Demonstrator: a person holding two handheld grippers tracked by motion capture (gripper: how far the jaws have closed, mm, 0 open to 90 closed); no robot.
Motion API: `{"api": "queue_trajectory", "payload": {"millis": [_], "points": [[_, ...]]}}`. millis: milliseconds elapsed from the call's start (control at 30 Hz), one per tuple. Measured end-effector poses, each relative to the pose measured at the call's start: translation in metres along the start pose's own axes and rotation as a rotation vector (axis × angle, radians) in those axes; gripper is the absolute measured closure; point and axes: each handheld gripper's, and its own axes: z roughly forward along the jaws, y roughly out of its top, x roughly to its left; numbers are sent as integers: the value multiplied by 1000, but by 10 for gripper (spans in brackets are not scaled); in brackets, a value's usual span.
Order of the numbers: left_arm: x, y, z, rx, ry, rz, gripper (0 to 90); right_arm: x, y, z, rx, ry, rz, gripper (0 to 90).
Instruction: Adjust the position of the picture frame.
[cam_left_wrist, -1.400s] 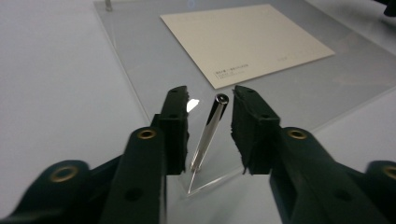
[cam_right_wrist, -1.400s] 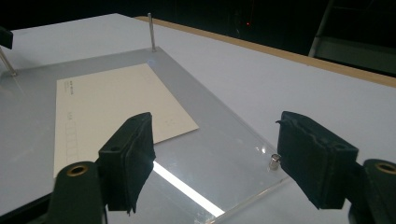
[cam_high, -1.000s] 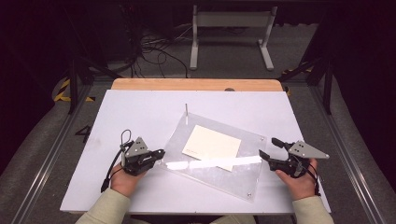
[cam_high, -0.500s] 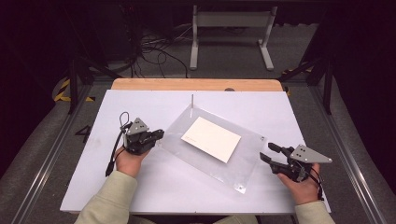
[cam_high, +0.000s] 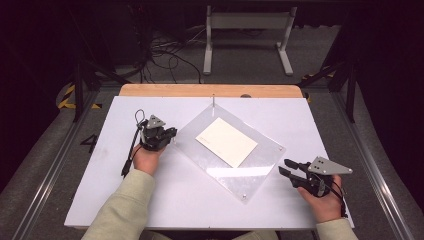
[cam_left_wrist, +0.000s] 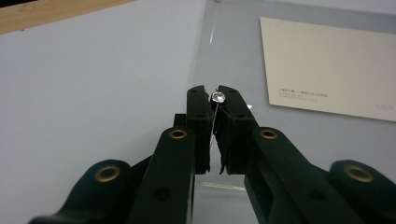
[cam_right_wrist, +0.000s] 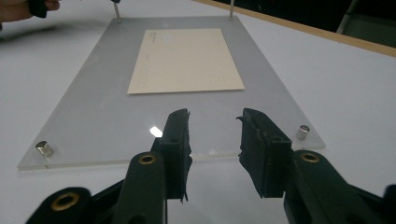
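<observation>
A clear acrylic plate lies at an angle on the white table, with a cream card under or in it. Small metal studs sit at its corners. My left gripper is at the plate's left corner. In the left gripper view it is shut on the corner stud, beside the card. My right gripper stands open just off the plate's right edge, touching nothing. In the right gripper view its open jaws face the plate's near edge and the card.
A thin upright pin rises at the plate's far corner. Two studs mark the plate's corners nearest the right gripper. A wooden strip borders the table's far edge. Beyond it stand a metal frame and cables.
My left gripper has moved away from the person, swinging the plate's left corner with it. My right gripper has let go of the plate's right edge and drawn back toward the near right.
</observation>
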Motion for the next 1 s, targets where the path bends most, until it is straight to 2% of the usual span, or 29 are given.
{"api": "queue_trajectory", "payload": {"millis": [67,167,200,267,333,367,400,533,667,833,867,967,1000], "points": [[-1,0,0,5,9,16,838,-1,0,-1,13,-12,11,655],[0,-1,-2,-3,-6,-5,820,-3,1,-2,14,-17,18,672],[0,0,-7,-32,-23,-35,642,-5,3,-3,17,-28,15,691],[-3,2,-15,-42,-19,-31,458,-7,6,-4,16,-33,13,702],[-5,3,-19,-49,-12,-21,355,-10,9,-4,21,-32,17,712],[-8,2,-25,-59,2,1,355,-12,12,-3,35,-38,17,724],[-9,2,-29,-71,8,13,306,-14,15,-1,45,-46,18,718],[-17,-8,-49,-132,-7,12,274,-25,24,8,86,-58,38,682],[-22,-14,-60,-156,-16,32,275,-35,30,20,142,-79,39,660],[-28,-14,-67,-155,-49,49,275,-48,34,36,196,-100,35,629],[-29,-15,-69,-147,-51,54,273,-50,34,38,205,-88,56,655],[-30,-17,-71,-144,-57,60,273,-55,35,44,231,-83,64,654],[-30,-18,-73,-140,-64,56,274,-58,34,49,258,-85,67,661]]}}
